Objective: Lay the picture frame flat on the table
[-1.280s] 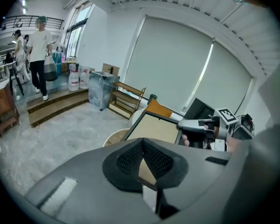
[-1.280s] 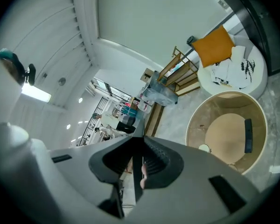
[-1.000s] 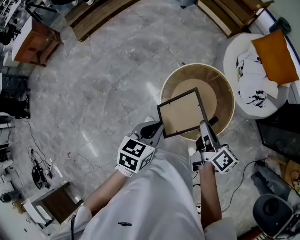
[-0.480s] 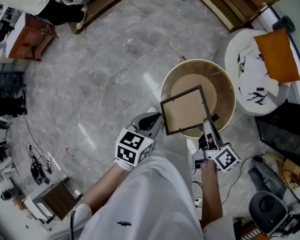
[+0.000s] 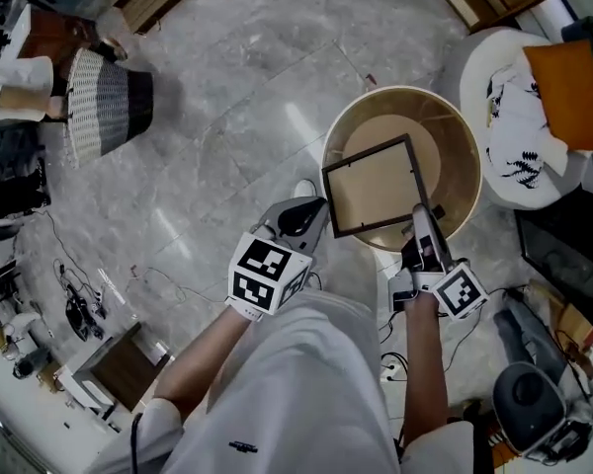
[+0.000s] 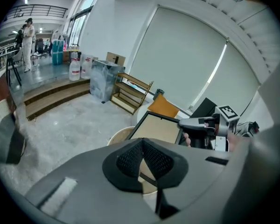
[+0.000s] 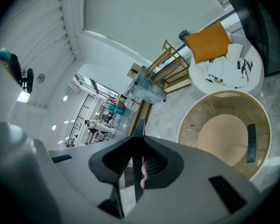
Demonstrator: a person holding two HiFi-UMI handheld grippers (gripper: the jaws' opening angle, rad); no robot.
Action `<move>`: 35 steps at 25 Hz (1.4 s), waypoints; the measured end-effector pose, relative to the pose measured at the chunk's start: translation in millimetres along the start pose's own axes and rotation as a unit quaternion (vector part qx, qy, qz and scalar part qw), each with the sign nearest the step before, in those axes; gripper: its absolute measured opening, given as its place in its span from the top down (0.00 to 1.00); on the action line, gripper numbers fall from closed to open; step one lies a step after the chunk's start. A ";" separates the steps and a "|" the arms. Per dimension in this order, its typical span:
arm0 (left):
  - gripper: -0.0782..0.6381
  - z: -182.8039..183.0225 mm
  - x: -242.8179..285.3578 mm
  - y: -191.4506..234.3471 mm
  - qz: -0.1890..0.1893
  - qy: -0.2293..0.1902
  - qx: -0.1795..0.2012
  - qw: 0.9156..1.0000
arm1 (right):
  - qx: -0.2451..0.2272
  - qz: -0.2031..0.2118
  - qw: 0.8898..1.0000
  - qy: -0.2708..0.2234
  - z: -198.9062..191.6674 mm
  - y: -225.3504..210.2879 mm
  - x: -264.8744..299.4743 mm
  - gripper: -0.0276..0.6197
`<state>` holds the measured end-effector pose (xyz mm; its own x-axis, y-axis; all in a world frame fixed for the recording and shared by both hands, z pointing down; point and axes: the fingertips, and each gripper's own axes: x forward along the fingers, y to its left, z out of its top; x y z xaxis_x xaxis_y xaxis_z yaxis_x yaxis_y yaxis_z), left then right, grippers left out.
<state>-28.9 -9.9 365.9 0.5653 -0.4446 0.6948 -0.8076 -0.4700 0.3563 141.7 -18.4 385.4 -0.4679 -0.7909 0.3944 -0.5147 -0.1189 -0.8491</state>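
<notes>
the picture frame [image 5: 376, 186] is hanging in the air above the round tabletop [image 5: 457, 156], carried between both hands and, as far as the head view is showing, not yet resting on the wood. it is sitting at a slant rather than level, its brown panel facing up and its thin black border showing all round.

the left tongs [image 5: 314, 217] are clamping the frame's left edge close to the near corner. in the left gripper view these tongs [image 6: 142, 158] are pressed nearly together, with only the slim dark edge running between the pads. the frame [image 6: 157, 127] is stretching away beyond them over the tabletop rim [image 6: 115, 136]. the right tongs [image 5: 418, 221] are pinching the right edge near its near corner. in the right gripper view they [image 7: 136, 164] are closed on the frame's edge [image 7: 137, 129], seen end-on as a narrow black blade, with bare tabletop [image 7: 224, 139] below and to the side.

the frame is looking light and stiff, so two edge grips are carrying it without sag. the border is narrow and smooth, though, and could be slipping or twisting in the pads. if the panel is carrying glass it is likely fragile, so a hard drop is the thing to be avoiding. the black moulding on opposite edges is seeming the sound place to take hold, not the panel's middle.
</notes>
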 end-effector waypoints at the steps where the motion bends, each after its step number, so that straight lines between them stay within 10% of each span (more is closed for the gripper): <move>1: 0.88 0.2 6.9 3.1 -0.001 0.003 0.003 1.000 | 0.006 -0.004 1.000 -0.001 0.3 -4.8 6.4 0.86; 35: 0.88 -80.7 216.9 120.0 0.033 0.061 -0.042 0.997 | 0.023 -0.057 0.998 0.029 -17.2 -194.8 188.1 0.86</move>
<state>-16.8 -101.2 609.8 0.4900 -0.3735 0.7876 -0.8565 -0.3745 0.3552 141.6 -133.7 631.0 -0.4498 -0.7340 0.5089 -0.5345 -0.2352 -0.8117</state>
